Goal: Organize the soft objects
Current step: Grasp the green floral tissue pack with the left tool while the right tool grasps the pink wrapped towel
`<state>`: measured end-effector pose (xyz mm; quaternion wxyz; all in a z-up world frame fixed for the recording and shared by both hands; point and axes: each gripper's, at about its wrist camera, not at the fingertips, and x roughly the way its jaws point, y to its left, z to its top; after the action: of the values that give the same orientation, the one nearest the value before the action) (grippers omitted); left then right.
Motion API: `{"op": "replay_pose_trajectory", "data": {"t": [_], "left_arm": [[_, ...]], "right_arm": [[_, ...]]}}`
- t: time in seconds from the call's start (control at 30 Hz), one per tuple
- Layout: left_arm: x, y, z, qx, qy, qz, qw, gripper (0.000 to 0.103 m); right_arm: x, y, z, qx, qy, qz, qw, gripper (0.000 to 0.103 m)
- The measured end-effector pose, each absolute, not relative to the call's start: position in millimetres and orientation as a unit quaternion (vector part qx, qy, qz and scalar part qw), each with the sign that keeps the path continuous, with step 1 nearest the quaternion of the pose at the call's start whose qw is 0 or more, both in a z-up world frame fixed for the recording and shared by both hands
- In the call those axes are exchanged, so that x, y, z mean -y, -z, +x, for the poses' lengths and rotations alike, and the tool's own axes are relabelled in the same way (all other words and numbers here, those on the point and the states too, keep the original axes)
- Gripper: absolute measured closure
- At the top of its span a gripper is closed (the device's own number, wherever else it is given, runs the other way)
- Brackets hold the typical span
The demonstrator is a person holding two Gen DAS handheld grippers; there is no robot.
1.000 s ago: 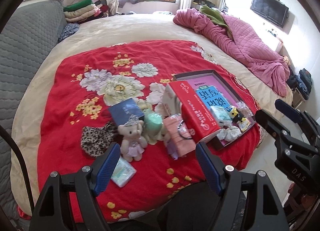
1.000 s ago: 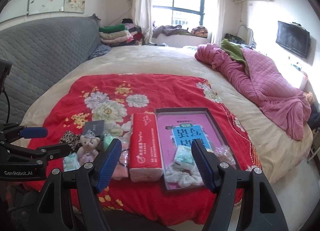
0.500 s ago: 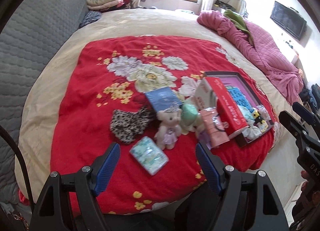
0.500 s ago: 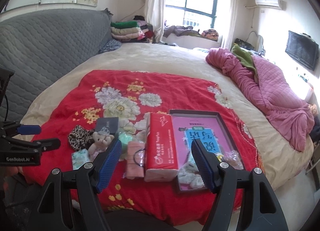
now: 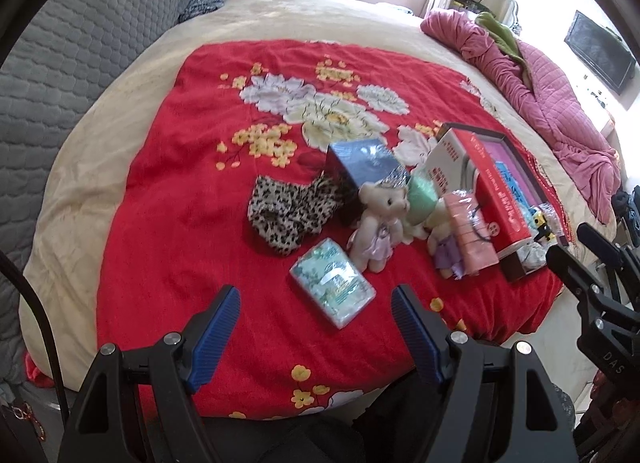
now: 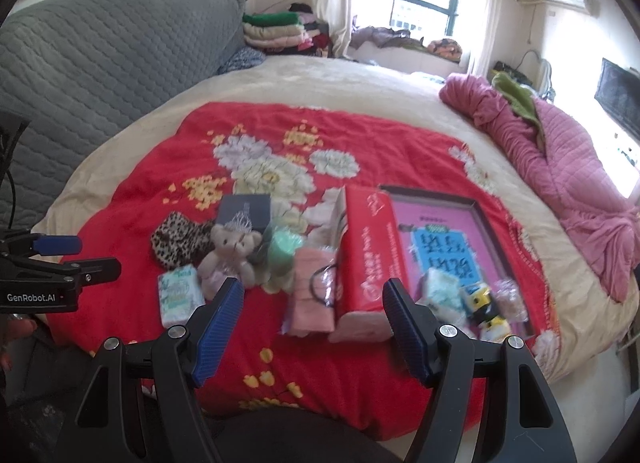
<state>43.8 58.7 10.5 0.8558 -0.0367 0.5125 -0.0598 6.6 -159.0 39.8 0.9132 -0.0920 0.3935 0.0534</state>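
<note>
On the red flowered blanket (image 5: pixel 192 167) lie a small teddy bear (image 5: pixel 378 219), a leopard-print cloth (image 5: pixel 290 213), a pale green tissue pack (image 5: pixel 332 287), a green soft item (image 5: pixel 422 201), a pink bundle (image 5: pixel 472 235) and a red tissue box (image 5: pixel 492 191). My left gripper (image 5: pixel 316 323) is open and empty, just in front of the tissue pack. My right gripper (image 6: pixel 314 315) is open and empty, in front of the pink bundle (image 6: pixel 314 295) and red box (image 6: pixel 368 247). The bear (image 6: pixel 232 251) also shows there.
A dark tray (image 6: pixel 486 215) with a pink book and small items lies right of the red box. A dark blue box (image 5: pixel 366 163) stands behind the bear. A pink quilt (image 6: pixel 560 151) is heaped at the right. A grey headboard (image 6: pixel 100 63) is at the left.
Both grippers have moved left and closer to the bed. The left view now centres on the tissue pack and bear. Nothing was picked up.
</note>
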Motion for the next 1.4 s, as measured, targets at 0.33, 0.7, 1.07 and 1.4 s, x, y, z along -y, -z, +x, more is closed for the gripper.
{"op": "replay_pose_trajectory", "data": {"t": [0.33,0.7,1.07,1.4], "left_arm": [[-55.0,32.5,53.8,-0.543,0.057,-0.048,0.836,0.026],[-52.8,59.7,66.0,-0.56,0.053,-0.056,0.825,0.026],[-54.0,84.2,88.3,-0.591,0.045,-0.115,0.797,0.025],[-30.2,106.1,113.5,-0.621,0.021,-0.111,0.776,0.025]], "right_arm": [[145.2,11.9,41.8,-0.436,-0.044,-0.108,0.892,0.032],[129.7,54.8,80.4,-0.467,0.006,-0.153,0.871,0.04],[143.3,71.2,106.4,-0.476,0.024,-0.114,0.872,0.076],[170.1,55.2,95.2,-0.452,-0.017,-0.035,0.891,0.087]]}}
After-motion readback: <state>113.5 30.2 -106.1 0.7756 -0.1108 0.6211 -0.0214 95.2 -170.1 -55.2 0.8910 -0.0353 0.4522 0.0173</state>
